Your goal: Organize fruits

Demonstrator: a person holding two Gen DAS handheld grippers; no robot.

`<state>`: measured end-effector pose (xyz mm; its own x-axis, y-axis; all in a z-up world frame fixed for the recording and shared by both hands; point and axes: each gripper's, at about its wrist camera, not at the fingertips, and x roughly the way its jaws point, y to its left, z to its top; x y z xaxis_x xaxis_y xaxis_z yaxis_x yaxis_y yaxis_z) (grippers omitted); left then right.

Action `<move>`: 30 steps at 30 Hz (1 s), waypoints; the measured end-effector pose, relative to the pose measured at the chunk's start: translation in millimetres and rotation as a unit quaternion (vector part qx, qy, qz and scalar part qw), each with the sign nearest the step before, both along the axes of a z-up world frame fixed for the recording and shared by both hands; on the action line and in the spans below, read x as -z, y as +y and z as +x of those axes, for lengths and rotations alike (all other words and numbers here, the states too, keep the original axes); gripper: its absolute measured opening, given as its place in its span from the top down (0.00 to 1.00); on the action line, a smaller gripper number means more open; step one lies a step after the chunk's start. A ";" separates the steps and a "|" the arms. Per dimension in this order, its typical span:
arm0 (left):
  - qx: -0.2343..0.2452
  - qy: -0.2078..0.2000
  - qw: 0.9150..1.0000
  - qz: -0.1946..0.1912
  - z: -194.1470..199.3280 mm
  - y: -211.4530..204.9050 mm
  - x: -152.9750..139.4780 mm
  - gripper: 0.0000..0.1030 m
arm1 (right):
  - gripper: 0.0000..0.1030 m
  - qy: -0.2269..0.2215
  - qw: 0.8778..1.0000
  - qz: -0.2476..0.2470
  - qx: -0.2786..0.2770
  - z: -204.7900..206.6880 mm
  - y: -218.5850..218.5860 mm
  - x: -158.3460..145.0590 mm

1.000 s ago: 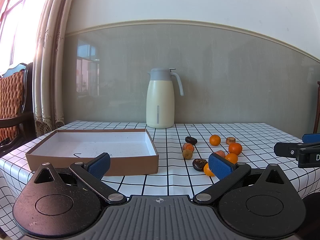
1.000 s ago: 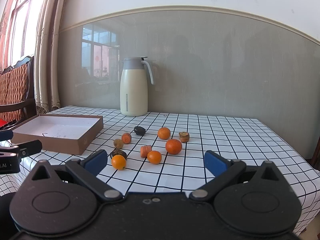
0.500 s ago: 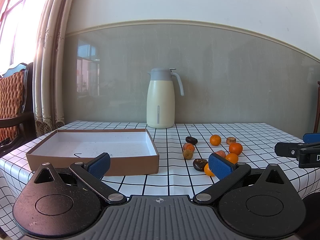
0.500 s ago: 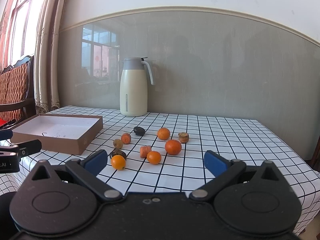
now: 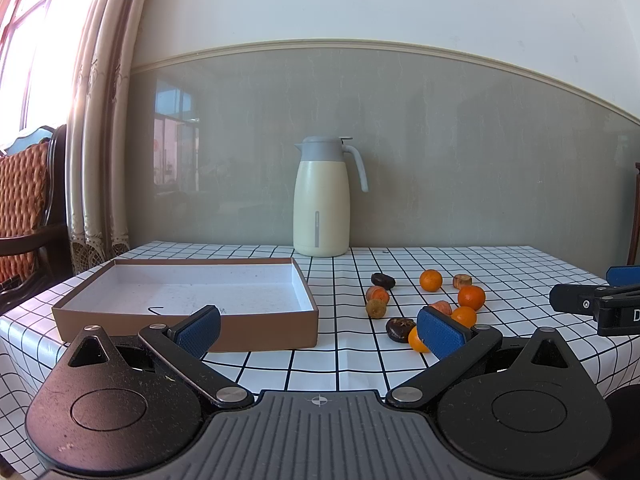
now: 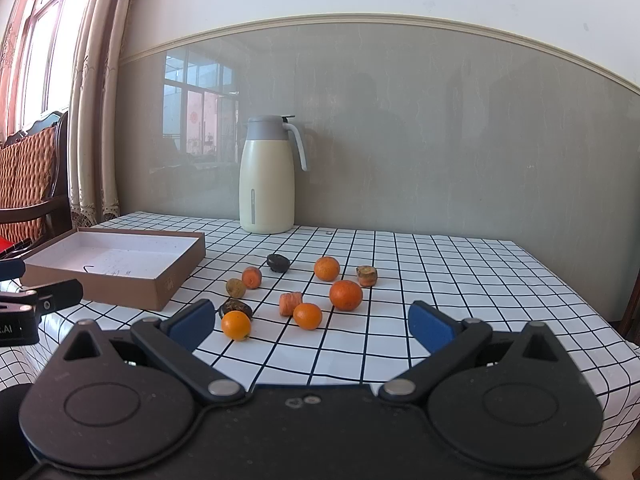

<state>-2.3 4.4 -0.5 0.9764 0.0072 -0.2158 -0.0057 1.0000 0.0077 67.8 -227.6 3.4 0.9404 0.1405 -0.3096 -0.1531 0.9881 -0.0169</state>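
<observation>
Nearest the cameras, the left gripper (image 5: 318, 330) and right gripper (image 6: 312, 326) hover with jaws spread wide, holding nothing. Beyond them, on the checked tablecloth (image 6: 440, 280), the fruits (image 6: 306, 294) lie scattered, right of the shallow cardboard box (image 5: 188, 292). Farthest back, a cream thermos jug (image 6: 266, 176) stands by the wall.

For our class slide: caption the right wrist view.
Open right gripper faces scattered fruits beside a box.

Black tongs (image 6: 310, 322) with blue pads (image 6: 430, 324) and silver screws.
</observation>
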 end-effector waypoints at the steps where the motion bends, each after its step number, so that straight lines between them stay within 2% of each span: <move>1: 0.000 0.000 1.000 0.000 -0.1 0.0 0.0 0.00 | 0.06 0.000 1.000 0.000 0.000 0.0 0.0 0.0; 16: 0.002 0.001 1.000 0.001 -1.2 0.0 -0.8 0.00 | 0.06 0.014 1.000 -0.016 0.010 7.1 5.4 4.2; 19: -0.002 0.001 1.000 0.007 -0.6 -2.1 -2.1 0.00 | 0.06 0.016 1.000 -0.004 -0.013 7.8 3.0 2.7; 21: 0.002 0.004 1.000 0.003 2.1 -2.1 -3.5 0.00 | 0.10 0.030 0.999 0.003 -0.013 15.5 -1.4 0.6; 24: 0.019 0.009 1.000 -0.009 12.2 -6.2 -4.3 0.00 | 0.28 0.039 0.999 0.015 -0.005 28.1 -9.1 -0.6; 29: 0.046 0.016 0.999 0.014 34.6 -34.8 -0.6 0.01 | 0.30 0.039 0.999 -0.002 -0.007 51.9 -10.5 0.5; 30: 0.050 0.018 0.998 0.017 39.7 -40.7 1.3 0.13 | 0.30 0.041 0.999 -0.005 -0.008 56.2 -10.0 2.4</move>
<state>37.3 -36.2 -1.9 0.9640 -0.0830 -0.2528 0.0959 0.9946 0.0395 124.0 -237.6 1.0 0.9097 0.1524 -0.3864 -0.1708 0.9852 -0.0137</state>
